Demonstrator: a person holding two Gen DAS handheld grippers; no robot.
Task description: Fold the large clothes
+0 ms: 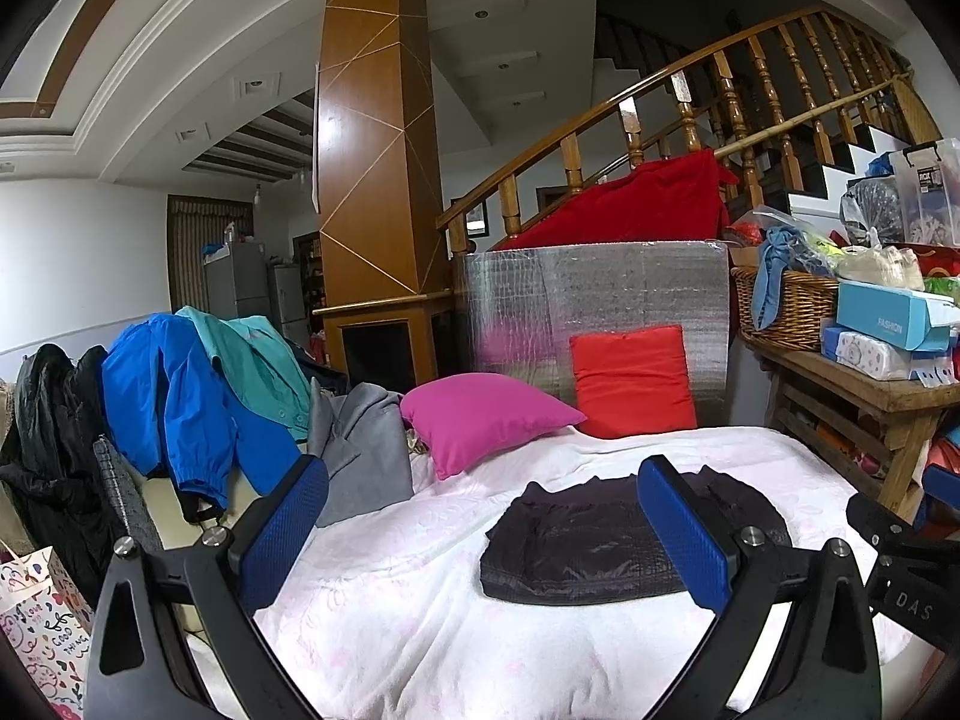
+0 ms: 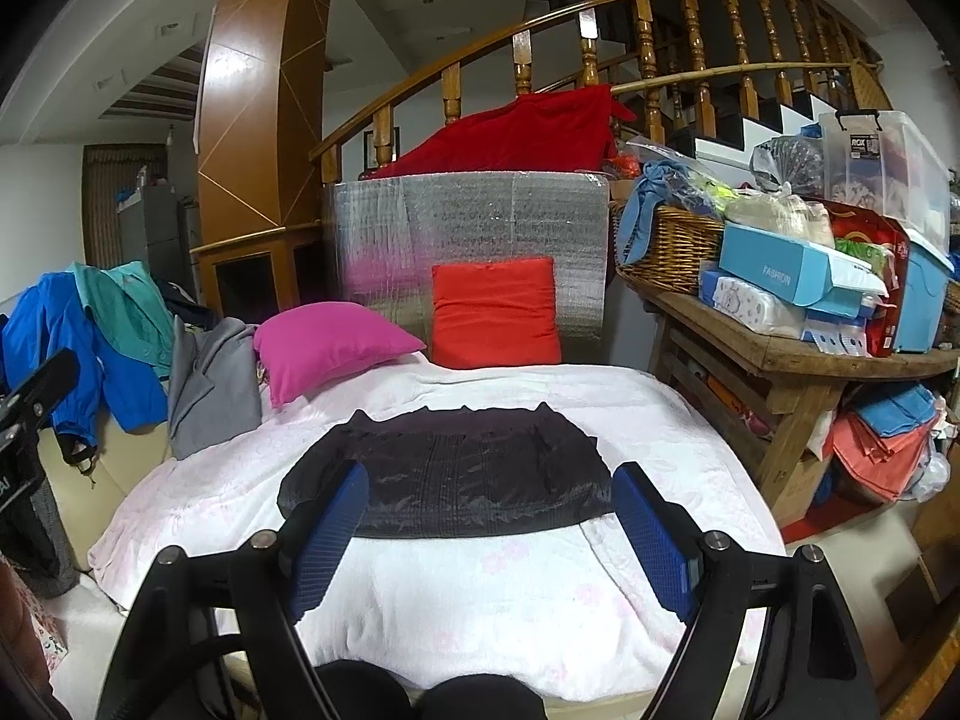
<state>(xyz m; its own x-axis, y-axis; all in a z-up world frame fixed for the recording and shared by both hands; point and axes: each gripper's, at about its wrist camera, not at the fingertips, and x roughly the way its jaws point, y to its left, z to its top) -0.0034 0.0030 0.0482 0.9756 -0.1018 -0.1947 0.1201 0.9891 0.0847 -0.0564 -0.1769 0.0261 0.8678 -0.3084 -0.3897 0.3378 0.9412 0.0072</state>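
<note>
A black quilted jacket (image 2: 456,474) lies folded into a flat rectangle on the white blanket (image 2: 480,594) covering the bed; it also shows in the left wrist view (image 1: 576,546). My left gripper (image 1: 486,534) is open and empty, held above the bed to the left of the jacket. My right gripper (image 2: 489,534) is open and empty, just in front of the jacket's near edge. More clothes wait at the bed's left: a blue jacket (image 1: 180,396), a teal shirt (image 1: 258,360), a grey garment (image 1: 366,450) and black coats (image 1: 54,450).
A pink pillow (image 2: 330,342) and a red pillow (image 2: 495,312) lie at the head of the bed against a silver foil board (image 2: 468,228). A cluttered wooden table (image 2: 798,354) with a wicker basket (image 2: 672,246) and boxes stands to the right. A patterned bag (image 1: 42,624) is at the lower left.
</note>
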